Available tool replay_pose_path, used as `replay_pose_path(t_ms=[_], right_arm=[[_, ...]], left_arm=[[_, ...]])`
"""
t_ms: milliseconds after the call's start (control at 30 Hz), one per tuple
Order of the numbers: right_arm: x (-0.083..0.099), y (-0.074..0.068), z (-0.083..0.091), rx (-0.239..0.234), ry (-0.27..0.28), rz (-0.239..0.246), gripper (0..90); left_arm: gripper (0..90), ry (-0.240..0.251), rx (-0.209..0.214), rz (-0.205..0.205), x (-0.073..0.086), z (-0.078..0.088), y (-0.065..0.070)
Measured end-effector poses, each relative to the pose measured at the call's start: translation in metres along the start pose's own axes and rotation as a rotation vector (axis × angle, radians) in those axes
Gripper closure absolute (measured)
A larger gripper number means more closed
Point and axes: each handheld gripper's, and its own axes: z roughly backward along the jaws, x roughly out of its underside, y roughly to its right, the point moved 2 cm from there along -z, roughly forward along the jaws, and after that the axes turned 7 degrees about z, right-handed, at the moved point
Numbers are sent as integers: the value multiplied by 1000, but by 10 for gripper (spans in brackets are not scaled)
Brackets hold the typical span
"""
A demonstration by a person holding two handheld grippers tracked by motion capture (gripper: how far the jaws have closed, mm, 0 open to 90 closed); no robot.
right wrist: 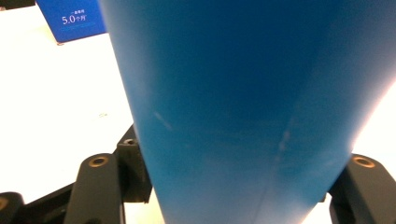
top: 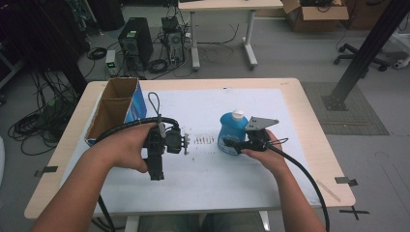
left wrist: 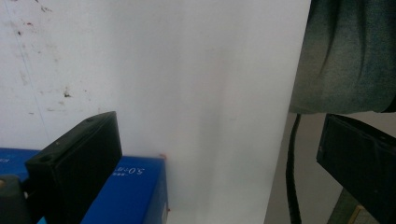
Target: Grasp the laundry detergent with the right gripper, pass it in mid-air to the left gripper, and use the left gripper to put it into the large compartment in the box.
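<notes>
Two hand-held grippers worked: the right hand-held gripper (top: 231,143) pinched the blue bottle (top: 232,133) upright, probably for lifting; the left hand-held gripper (top: 155,170) was spread, idle.

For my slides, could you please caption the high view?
A person's right gripper closes around a blue bottle while the left gripper hovers open near a cardboard box.

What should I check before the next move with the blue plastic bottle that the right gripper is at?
1. Blue plastic bottle with white cap upright on the white table sheet: ok.
2. Bottle sits between the right gripper jaws: ok.
3. Jaws pressed firmly on the bottle: cannot tell.
4. Left gripper open and holding nothing: ok.
5. Open cardboard box with blue side stands apart from the bottle: ok.
</notes>
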Motion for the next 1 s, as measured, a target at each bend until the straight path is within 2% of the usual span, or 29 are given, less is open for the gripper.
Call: replay_pose_path(t_ms=[233, 433, 633, 800, 867, 1000], right_arm=[[1, 0, -1, -11, 13, 4, 425], [1, -2, 0, -12, 13, 29, 453], [0, -2, 2, -22, 19, 20, 458], [-9, -3, 12, -45, 47, 32, 457], [-18, -5, 22, -66, 62, 41, 456], [-26, -10, 31, -85, 57, 68, 456]], left_arm=[[4, -2, -1, -1, -1, 0, 0], [4, -4, -1, -1, -3, 0, -1], [4, -2, -5, -6, -5, 2, -2], [4, 3, -10, -13, -7, 6, -3], [4, 4, -14, -12, -8, 9, -4], [4, 12, -25, -10, -9, 17, -5]])
